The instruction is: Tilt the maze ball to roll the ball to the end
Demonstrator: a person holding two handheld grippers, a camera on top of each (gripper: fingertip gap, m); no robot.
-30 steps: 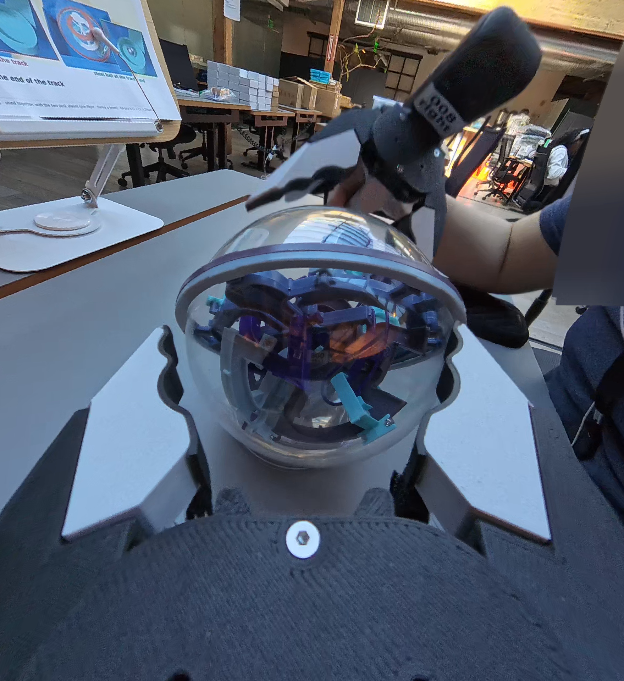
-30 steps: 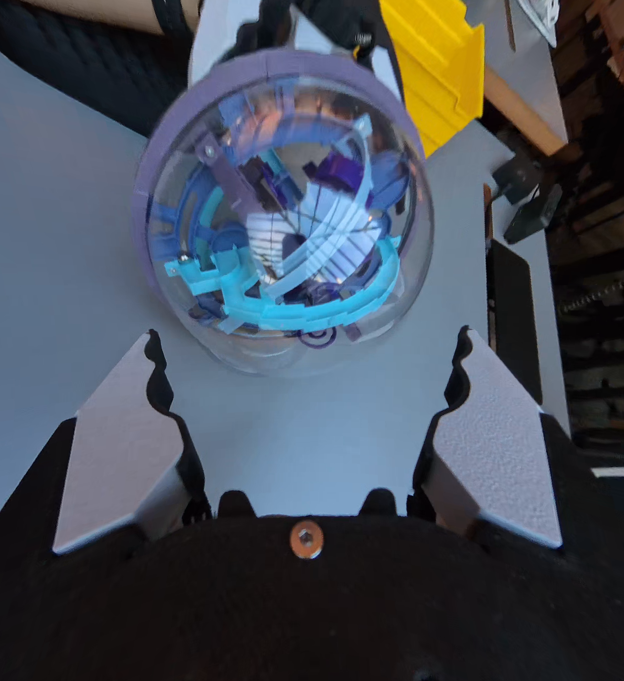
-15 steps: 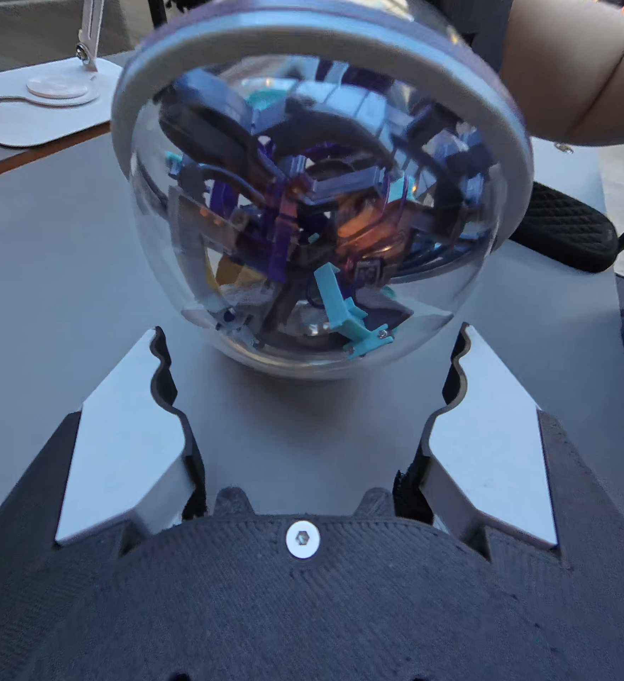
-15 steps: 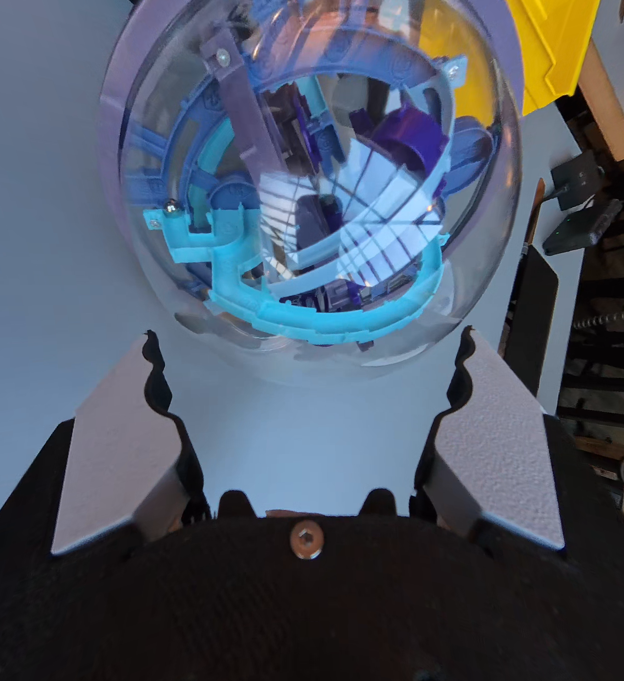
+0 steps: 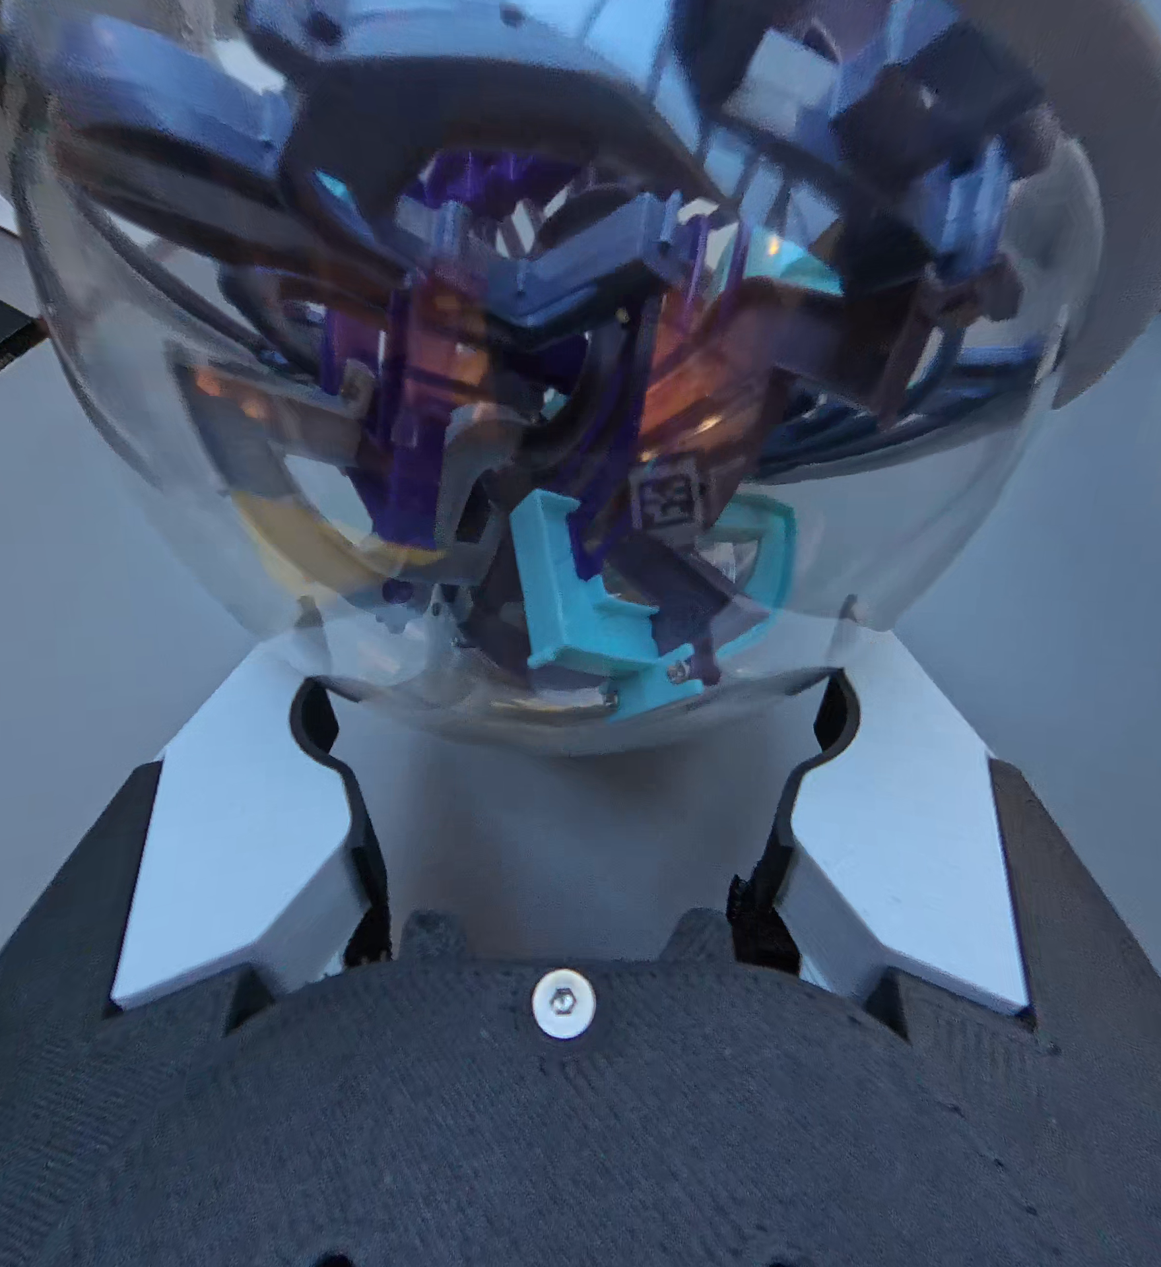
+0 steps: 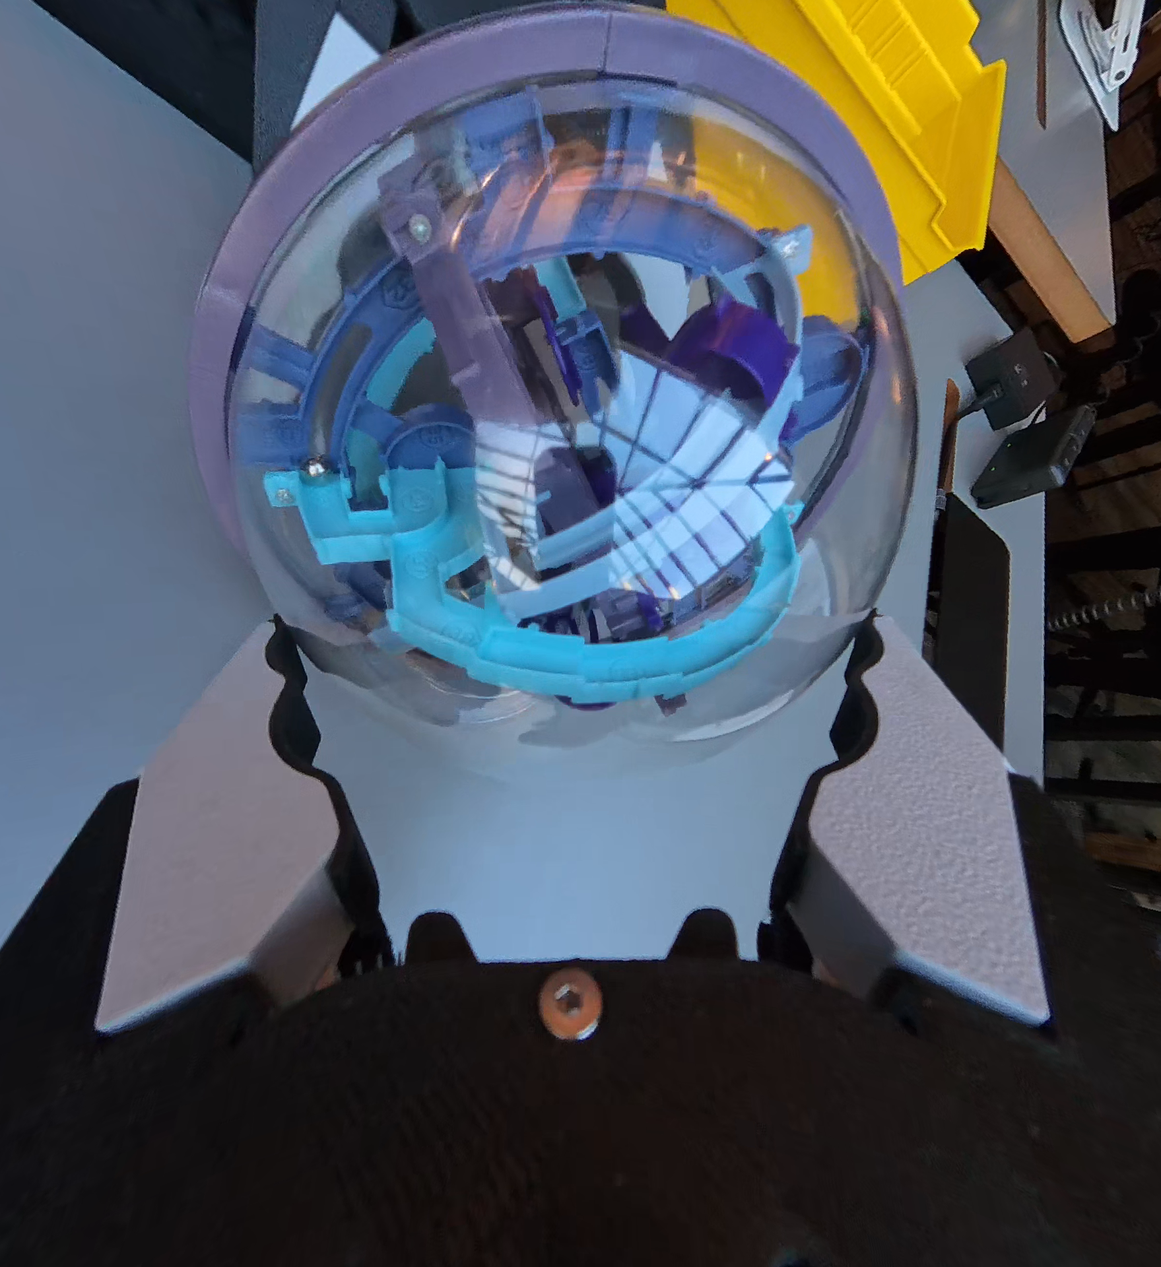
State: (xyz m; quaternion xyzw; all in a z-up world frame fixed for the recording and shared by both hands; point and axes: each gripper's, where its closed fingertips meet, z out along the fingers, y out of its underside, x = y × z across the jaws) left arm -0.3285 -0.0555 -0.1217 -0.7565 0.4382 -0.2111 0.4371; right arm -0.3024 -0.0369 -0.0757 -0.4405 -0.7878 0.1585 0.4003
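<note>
The maze ball is a clear sphere with a purple ring and blue, purple and turquoise tracks inside. It rests on the grey table. A small steel ball sits at the left end of a turquoise track. My right gripper is open, and the sphere's near side lies between its fingertips. My left gripper is open too, on the opposite side. The maze ball fills the left wrist view, blurred, its lower shell between the fingertips. I cannot tell whether the fingers touch the shell.
A yellow bin stands behind the sphere to the right. A black pad and small black devices lie at the table's right edge, with the drop beyond. Bare table lies on both sides.
Both grippers have closed in on the maze ball from opposite sides with jaws unchanged. It grew in both views and now reaches between the fingertips. The steel ball stays at the track's left end.
</note>
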